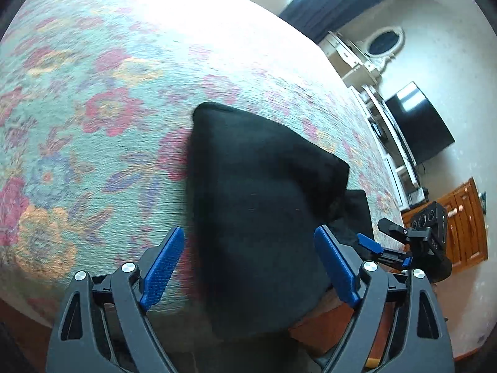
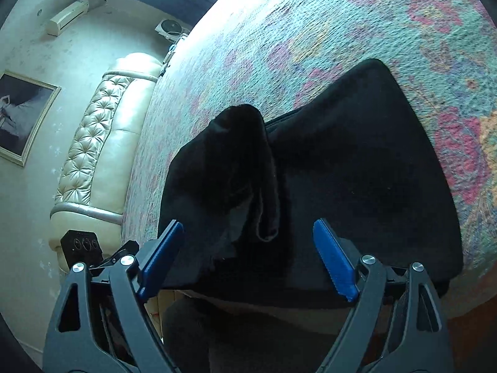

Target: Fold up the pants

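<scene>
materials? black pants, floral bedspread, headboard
Black pants: soft matte fabric, seemingly fleece or knit; fuzzy edges, limp folds, no sheen.
Floral bedspread: woven or textured cloth, matte; fine ribbed lines show across the printed flowers.
Headboard: cream leather or faux leather, glossy; button tufting and highlights. Real or synthetic cannot be told.
Both tools, left and right, are open above the pants.

I see daylight glare washing out the far floral-patterned woven bedspread. Motion blur smears my left view; the black fabric pants lose detail, and fisheye bends the edges.
</scene>
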The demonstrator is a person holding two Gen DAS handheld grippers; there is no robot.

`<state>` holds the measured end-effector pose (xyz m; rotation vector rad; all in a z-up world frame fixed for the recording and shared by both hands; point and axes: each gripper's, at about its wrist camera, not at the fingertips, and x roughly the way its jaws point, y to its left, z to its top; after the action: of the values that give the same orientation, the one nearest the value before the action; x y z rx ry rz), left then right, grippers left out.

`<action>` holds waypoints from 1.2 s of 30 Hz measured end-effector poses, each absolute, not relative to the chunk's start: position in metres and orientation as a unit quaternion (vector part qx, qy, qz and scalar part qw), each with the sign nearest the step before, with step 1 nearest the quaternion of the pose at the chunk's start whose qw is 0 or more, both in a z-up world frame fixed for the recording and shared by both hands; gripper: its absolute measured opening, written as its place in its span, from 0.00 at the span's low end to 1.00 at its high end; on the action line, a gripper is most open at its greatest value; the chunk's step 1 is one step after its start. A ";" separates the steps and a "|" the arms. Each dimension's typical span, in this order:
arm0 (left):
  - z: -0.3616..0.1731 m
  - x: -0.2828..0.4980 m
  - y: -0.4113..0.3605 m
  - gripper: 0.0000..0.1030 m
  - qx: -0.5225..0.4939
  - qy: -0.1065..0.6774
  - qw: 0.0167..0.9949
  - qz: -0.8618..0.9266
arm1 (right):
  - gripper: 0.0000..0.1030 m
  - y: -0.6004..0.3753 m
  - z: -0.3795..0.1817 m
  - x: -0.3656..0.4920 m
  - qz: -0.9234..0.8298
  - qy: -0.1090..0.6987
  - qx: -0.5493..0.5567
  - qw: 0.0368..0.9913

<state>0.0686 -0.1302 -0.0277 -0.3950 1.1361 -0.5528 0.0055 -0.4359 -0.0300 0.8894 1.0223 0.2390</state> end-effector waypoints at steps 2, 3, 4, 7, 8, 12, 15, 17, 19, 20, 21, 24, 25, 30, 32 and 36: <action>-0.045 0.073 -0.110 0.82 -0.213 0.541 0.777 -0.242 | 0.83 -0.428 -0.037 0.019 0.127 0.481 0.415 0.762; -0.055 0.076 -0.102 0.82 -0.227 0.551 0.768 -0.232 | 0.83 -0.423 -0.043 0.026 0.140 0.490 0.419 0.752; -0.067 0.079 -0.095 0.82 -0.242 0.565 0.756 -0.224 | 0.83 -0.417 -0.048 0.032 0.146 0.497 0.420 0.745; -0.091 0.085 -0.077 0.84 -0.324 0.575 0.716 -0.226 | 0.83 -0.403 -0.049 0.042 0.152 0.502 0.406 0.748; -0.093 0.086 -0.075 0.85 -0.340 0.576 0.709 -0.225 | 0.79 -0.397 -0.047 0.044 0.156 0.503 0.397 0.752; -0.096 0.087 -0.071 0.89 -0.356 0.572 0.702 -0.230 | 0.21 -0.381 -0.056 0.050 0.140 0.535 0.370 0.746; -0.093 0.086 -0.073 0.89 -0.350 0.571 0.707 -0.228 | 0.16 -0.382 -0.051 0.046 0.138 0.523 0.382 0.749; -0.086 0.087 -0.082 0.89 -0.340 0.574 0.710 -0.226 | 0.15 -0.382 -0.035 0.041 0.142 0.504 0.374 0.765; -0.079 0.087 -0.088 0.89 -0.329 0.572 0.717 -0.226 | 0.14 -0.386 -0.013 0.036 0.145 0.483 0.355 0.787; -0.077 0.085 -0.091 0.89 -0.326 0.568 0.720 -0.229 | 0.14 -0.387 0.000 0.032 0.147 0.471 0.344 0.799; -0.076 0.084 -0.092 0.89 -0.325 0.566 0.722 -0.231 | 0.14 -0.388 0.014 0.028 0.147 0.459 0.331 0.811; -0.073 0.082 -0.106 0.89 -0.321 0.565 0.721 -0.241 | 0.13 -0.398 0.044 0.015 0.141 0.432 0.305 0.836; -0.072 0.082 -0.107 0.89 -0.318 0.565 0.721 -0.243 | 0.13 -0.404 0.050 0.009 0.137 0.426 0.303 0.842; -0.070 0.080 -0.128 0.89 -0.307 0.567 0.720 -0.256 | 0.13 -0.444 0.057 -0.005 0.101 0.415 0.308 0.850; -0.068 0.083 -0.137 0.89 -0.300 0.567 0.721 -0.263 | 0.13 -0.465 0.046 -0.010 0.083 0.423 0.313 0.846; -0.068 0.082 -0.153 0.89 -0.285 0.564 0.720 -0.285 | 0.13 -0.493 -0.001 -0.020 0.052 0.456 0.342 0.820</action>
<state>0.0819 -0.1525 -0.0677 -0.6309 1.2474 -0.6299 -0.0199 -0.4932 -0.0013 0.7273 0.9703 0.1107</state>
